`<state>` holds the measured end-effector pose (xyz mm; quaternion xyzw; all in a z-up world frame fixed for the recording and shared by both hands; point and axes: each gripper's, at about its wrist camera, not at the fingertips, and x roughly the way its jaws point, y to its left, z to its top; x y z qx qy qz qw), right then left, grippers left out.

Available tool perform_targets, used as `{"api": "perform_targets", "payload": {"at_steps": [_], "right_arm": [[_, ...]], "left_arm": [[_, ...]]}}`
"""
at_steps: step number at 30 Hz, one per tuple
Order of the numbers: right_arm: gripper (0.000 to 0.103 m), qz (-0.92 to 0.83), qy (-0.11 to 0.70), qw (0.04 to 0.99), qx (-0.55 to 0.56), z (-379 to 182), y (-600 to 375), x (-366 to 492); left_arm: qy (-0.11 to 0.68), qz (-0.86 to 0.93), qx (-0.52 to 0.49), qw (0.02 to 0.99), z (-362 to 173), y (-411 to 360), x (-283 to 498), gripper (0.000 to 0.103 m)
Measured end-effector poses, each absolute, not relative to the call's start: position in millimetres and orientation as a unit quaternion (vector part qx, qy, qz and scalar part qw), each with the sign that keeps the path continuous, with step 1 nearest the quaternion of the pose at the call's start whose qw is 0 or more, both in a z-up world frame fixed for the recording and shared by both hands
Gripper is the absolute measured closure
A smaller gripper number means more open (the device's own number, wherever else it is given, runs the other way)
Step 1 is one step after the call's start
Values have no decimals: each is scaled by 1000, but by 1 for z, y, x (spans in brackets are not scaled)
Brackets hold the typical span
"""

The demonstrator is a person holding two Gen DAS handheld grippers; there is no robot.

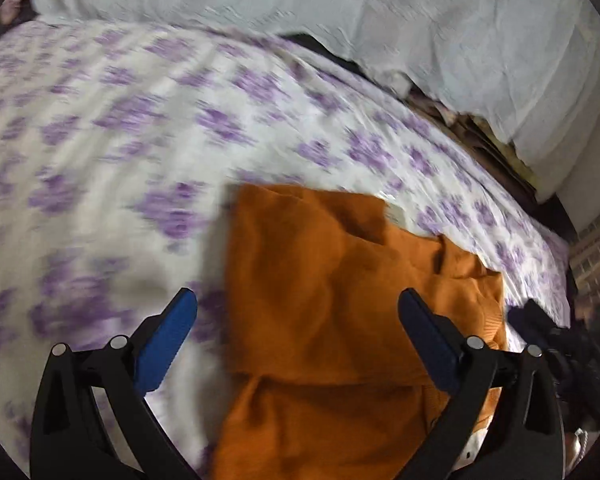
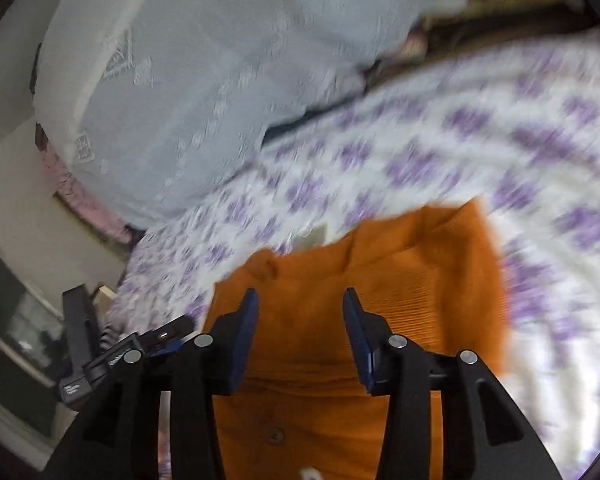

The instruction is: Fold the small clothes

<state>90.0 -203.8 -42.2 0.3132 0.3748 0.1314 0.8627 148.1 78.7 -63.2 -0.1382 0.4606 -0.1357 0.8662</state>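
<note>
The orange garment is lying folded on the bed's purple-flowered sheet, its near end cut off by the frame. Over it the left hand-held gripper and the right hand-held gripper are hovering with jaws apart, gripping nothing. Motion blur is smearing the sheet; no writing is legible.

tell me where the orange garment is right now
The orange garment lies partly folded on the purple-flowered bedsheet, low and centre in both wrist views, just ahead of both grippers and nearer than the pale blue cover.
</note>
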Motion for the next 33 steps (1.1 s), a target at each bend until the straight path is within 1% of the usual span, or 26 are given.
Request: {"api": "perform_targets", "payload": {"at_steps": [2, 3, 4, 5, 7, 8, 9, 11, 12, 13, 15, 17, 18, 19, 20, 21, 22, 24, 25, 26, 27, 28, 29, 30, 31, 33], "right_arm": [[59, 112, 395, 851, 327, -62, -214, 98], [70, 107, 395, 845, 343, -73, -223, 98], [95, 108, 392, 839, 363, -82, -233, 96], [103, 107, 389, 828, 389, -92, -246, 93], [103, 116, 372, 806, 445, -99, -264, 86], [103, 106, 371, 811, 439, -93, -264, 83], [100, 97, 366, 824, 421, -84, -261, 81], [88, 98, 349, 854, 372, -59, -246, 81], [68, 108, 344, 858, 366, -53, -242, 82], [54, 123, 342, 858, 363, -48, -234, 87], [54, 140, 349, 857, 354, -46, -225, 99], [54, 137, 366, 851, 350, -58, -221, 113], [59, 128, 376, 846, 357, -68, -225, 115], [78, 124, 378, 838, 373, -82, -233, 117], [92, 115, 376, 837, 380, -86, -240, 114], [103, 113, 374, 830, 398, -90, -249, 111], [103, 114, 369, 827, 408, -90, -254, 106], [97, 103, 356, 844, 388, -76, -255, 88], [85, 109, 346, 855, 371, -67, -253, 79], [75, 124, 335, 864, 355, -60, -249, 68], [53, 139, 333, 866, 347, -57, -244, 59], [49, 146, 338, 865, 341, -58, -241, 56], [49, 153, 356, 860, 331, -64, -235, 54], [50, 152, 368, 858, 324, -70, -233, 53], [54, 156, 367, 856, 330, -75, -235, 51], [57, 156, 362, 843, 365, -78, -246, 46]], "left_arm": [[488, -132, -90, 858, -80, 61, 161, 5], [509, -112, -56, 852, -96, 54, 169, 4], [501, -111, -40, 858, -100, 51, 169, 4], [492, -109, -26, 863, -98, 48, 167, 4], [498, -102, -32, 861, -93, 49, 167, 4], [493, -88, -43, 864, -87, 53, 166, 4], [485, -84, -53, 869, -80, 57, 165, 5], [465, -103, -73, 876, -67, 60, 164, 5], [454, -126, -86, 878, -58, 60, 165, 5], [451, -142, -92, 876, -54, 58, 167, 5], [456, -169, -99, 868, -53, 48, 176, 5], [478, -177, -89, 856, -69, 38, 188, 5], [496, -165, -73, 849, -84, 34, 196, 5], [499, -152, -56, 851, -95, 32, 198, 5], [480, -146, -32, 864, -95, 29, 192, 5], [477, -140, -2, 867, -92, 22, 186, 5], [477, -135, 8, 869, -90, 20, 183, 5], [459, -134, 2, 878, -81, 25, 169, 5], [452, -144, -9, 880, -74, 29, 164, 5], [446, -157, -20, 881, -70, 32, 159, 5], [442, -173, -34, 880, -65, 35, 153, 5], [443, -185, -46, 876, -65, 36, 150, 5], [451, -193, -53, 870, -69, 37, 146, 5], [473, -192, -47, 858, -80, 35, 147, 5], [485, -179, -29, 856, -90, 33, 144, 5], [469, -151, 14, 870, -91, 26, 132, 5]]}}
